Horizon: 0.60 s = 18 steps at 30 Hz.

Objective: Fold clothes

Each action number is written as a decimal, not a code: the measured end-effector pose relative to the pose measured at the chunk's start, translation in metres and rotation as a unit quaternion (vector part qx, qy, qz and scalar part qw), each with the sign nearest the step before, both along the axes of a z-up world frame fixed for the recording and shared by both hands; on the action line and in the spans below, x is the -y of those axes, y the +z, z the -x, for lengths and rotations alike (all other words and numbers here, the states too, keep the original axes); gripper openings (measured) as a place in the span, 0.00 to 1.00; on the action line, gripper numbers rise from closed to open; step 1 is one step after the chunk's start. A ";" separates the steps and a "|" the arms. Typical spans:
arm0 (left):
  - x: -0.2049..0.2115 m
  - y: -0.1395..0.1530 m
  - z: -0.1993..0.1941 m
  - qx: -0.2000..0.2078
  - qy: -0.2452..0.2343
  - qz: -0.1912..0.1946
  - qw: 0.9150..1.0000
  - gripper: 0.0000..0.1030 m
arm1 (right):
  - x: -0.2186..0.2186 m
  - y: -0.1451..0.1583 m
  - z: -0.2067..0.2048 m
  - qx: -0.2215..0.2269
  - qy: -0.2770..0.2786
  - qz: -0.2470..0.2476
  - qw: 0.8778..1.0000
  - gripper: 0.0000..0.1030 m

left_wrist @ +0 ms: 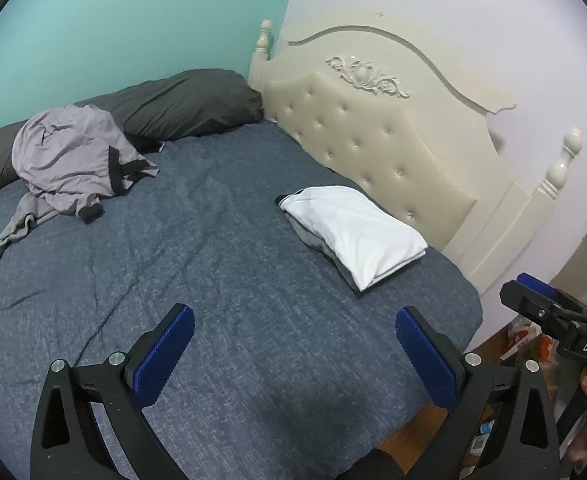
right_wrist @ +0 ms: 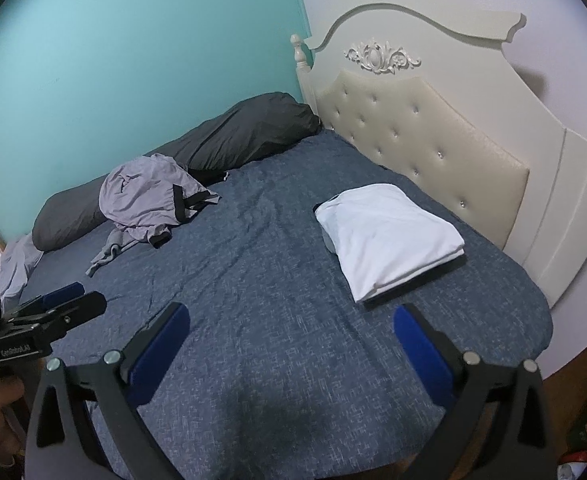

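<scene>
A folded white garment (left_wrist: pixel 357 232) lies on a small stack of folded clothes near the headboard; it also shows in the right wrist view (right_wrist: pixel 389 236). A crumpled lavender garment with black trim (left_wrist: pixel 69 156) lies in a heap at the far left of the bed, also in the right wrist view (right_wrist: pixel 149 196). My left gripper (left_wrist: pixel 293 340) is open and empty above the blue bedspread. My right gripper (right_wrist: pixel 291 340) is open and empty above the bedspread, just short of the folded stack. Each gripper shows at the edge of the other's view.
The blue bedspread (left_wrist: pixel 213 280) covers the bed. Dark grey pillows (left_wrist: pixel 185 104) lie along the teal wall. A cream tufted headboard (left_wrist: pixel 373 148) stands on the right. Another pale cloth (right_wrist: pixel 17 268) lies at the far left edge. Floor clutter (left_wrist: pixel 525 336) shows beside the bed.
</scene>
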<state>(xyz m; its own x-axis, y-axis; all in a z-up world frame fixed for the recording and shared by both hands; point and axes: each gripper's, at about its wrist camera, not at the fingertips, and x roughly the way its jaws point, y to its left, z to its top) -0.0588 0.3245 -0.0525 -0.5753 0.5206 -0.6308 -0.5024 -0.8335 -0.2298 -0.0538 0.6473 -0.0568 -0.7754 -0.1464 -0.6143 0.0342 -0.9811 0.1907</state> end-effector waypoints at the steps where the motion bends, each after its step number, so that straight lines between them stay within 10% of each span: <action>1: 0.001 0.001 -0.003 -0.001 -0.002 0.000 1.000 1.00 | 0.001 0.001 -0.003 -0.002 0.000 0.000 1.000 1.00; 18: 0.023 0.006 -0.030 -0.008 0.010 0.003 1.000 1.00 | 0.025 0.015 -0.044 -0.023 0.007 0.001 1.000 1.00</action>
